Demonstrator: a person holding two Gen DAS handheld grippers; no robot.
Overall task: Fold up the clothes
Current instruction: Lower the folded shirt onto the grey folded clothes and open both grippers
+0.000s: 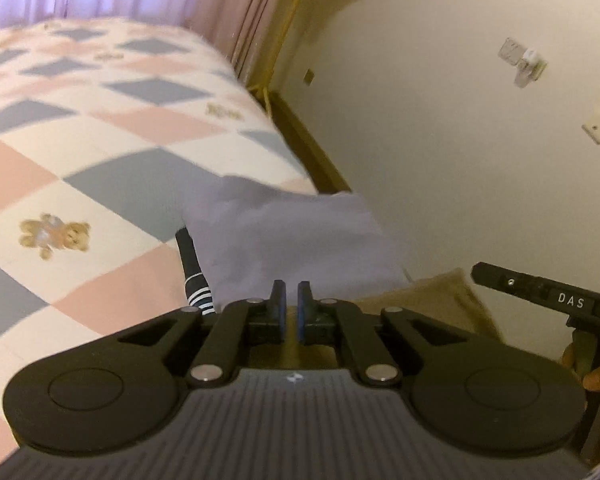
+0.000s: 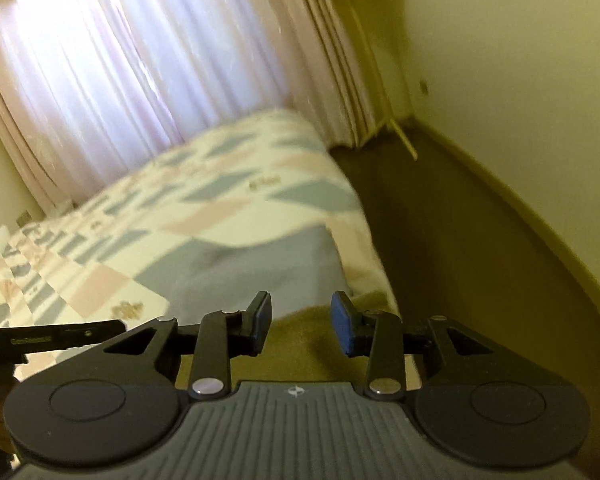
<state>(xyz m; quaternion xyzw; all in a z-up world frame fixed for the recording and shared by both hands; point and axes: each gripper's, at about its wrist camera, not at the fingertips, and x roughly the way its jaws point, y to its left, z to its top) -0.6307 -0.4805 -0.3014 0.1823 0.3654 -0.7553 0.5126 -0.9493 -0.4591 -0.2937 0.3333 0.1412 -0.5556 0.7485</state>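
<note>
We see the left gripper [image 1: 291, 292] nearly closed, a thin gap between its pads, nothing visibly pinched; right gripper [image 2: 300, 322] wide apart, empty; pale lavender cloth garment [image 1: 284, 232] lies at the edge of the pink-grey checked quilt bed [image 1: 100, 120], black white-striped cuff [image 1: 196, 280] beside it.

From my feed, the bed [image 1: 100, 128] fills the left of the left wrist view, covered by a quilt [image 1: 148, 152] patterned in pink, cream and grey-blue diamonds with small teddy bear prints. A pale lavender-grey garment [image 1: 284, 232] lies on the quilt at the bed's near right corner, draping over the edge. Just beside its left side I see a black sleeve or cuff with white stripes [image 1: 196, 280] on the quilt.
</note>
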